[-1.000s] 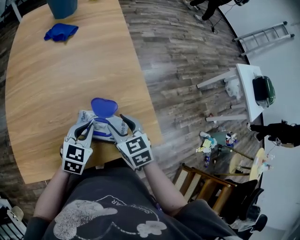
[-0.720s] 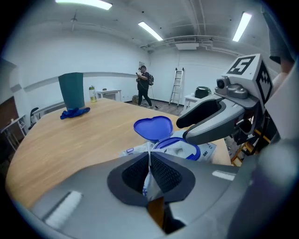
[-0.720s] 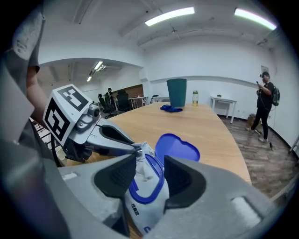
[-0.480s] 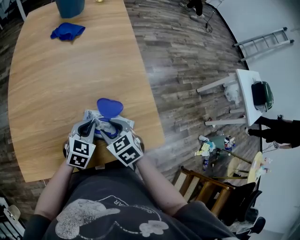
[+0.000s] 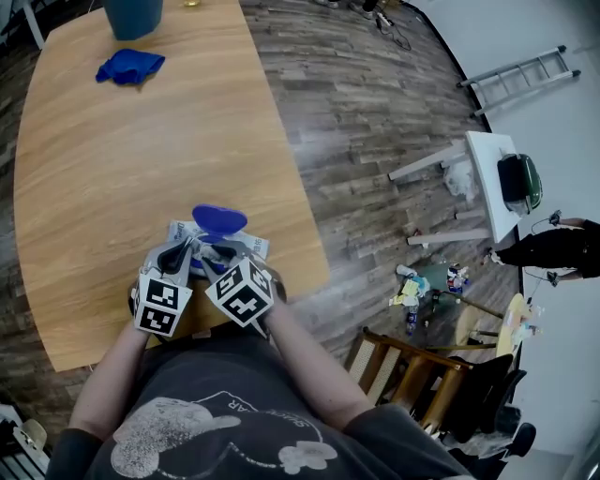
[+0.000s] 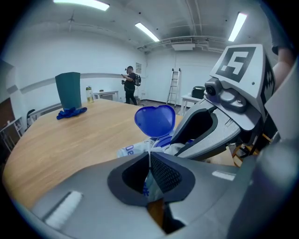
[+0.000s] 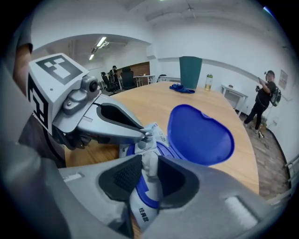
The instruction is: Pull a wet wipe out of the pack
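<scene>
The wet-wipe pack (image 5: 180, 231) lies at the near edge of the table (image 5: 141, 141), lower left of centre in the head view. Its blue lid (image 5: 218, 220) is flipped up and stands open behind the dispensing slot. A white tuft of wet wipe (image 7: 150, 172) pokes up from that slot. The right gripper (image 7: 150, 161) straddles the tuft: its jaws have just been closing, the wipe is between them, and the pads look to be meeting it on both sides. The left gripper (image 6: 149, 161), just beside it on the left, has its jaws together on a thin fold of the pack's film, pinning the pack down.

I judge the step in hand to be taking hold of the wipe; the pull has not begun. The next move calls for a firm pinch low on the tuft. Then comes a draw up and away from the slot, clear of the lid, while the left gripper holds the pack flat. The likely trouble is the soft wipe slipping free, or the light pack lifting with it.

At the upper left of the head view, a blue cloth (image 5: 129, 66) and a teal container (image 5: 131, 14) sit well apart from the work.
</scene>
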{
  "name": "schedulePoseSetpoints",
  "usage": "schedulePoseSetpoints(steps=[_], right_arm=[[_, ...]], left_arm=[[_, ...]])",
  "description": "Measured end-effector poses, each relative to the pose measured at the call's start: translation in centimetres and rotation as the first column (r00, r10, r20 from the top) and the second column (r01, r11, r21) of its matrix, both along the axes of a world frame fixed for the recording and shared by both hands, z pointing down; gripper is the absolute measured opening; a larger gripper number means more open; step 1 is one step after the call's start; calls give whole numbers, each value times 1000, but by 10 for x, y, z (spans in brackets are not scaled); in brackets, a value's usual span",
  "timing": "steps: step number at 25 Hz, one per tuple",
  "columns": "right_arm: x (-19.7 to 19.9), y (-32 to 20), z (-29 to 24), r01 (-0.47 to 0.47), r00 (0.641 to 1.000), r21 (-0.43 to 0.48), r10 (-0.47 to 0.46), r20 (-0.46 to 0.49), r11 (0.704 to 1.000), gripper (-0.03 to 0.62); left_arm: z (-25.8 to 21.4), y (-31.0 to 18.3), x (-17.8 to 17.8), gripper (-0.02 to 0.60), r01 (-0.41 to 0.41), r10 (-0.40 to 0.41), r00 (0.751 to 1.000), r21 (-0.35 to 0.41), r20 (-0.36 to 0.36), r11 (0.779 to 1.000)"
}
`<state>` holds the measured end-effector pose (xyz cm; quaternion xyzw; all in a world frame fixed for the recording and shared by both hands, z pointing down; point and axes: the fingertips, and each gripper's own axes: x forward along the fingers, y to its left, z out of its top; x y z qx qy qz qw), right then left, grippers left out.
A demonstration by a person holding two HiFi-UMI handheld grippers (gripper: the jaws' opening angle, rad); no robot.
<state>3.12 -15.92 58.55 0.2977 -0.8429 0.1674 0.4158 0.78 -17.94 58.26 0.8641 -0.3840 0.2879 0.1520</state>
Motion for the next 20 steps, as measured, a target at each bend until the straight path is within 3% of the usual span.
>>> schedulePoseSetpoints(steps=[7,20], right_arm=[[4,-6,0,-119,993,-11,119,17,993,40],[6,-2,-17,-179,983,65,177,40,982,12]], left_arm=[[-3,0,0,29,-9,9,1000,-10,-6,1000],[-2,-1,-1,31,-34,33,998,-25,-46,999]])
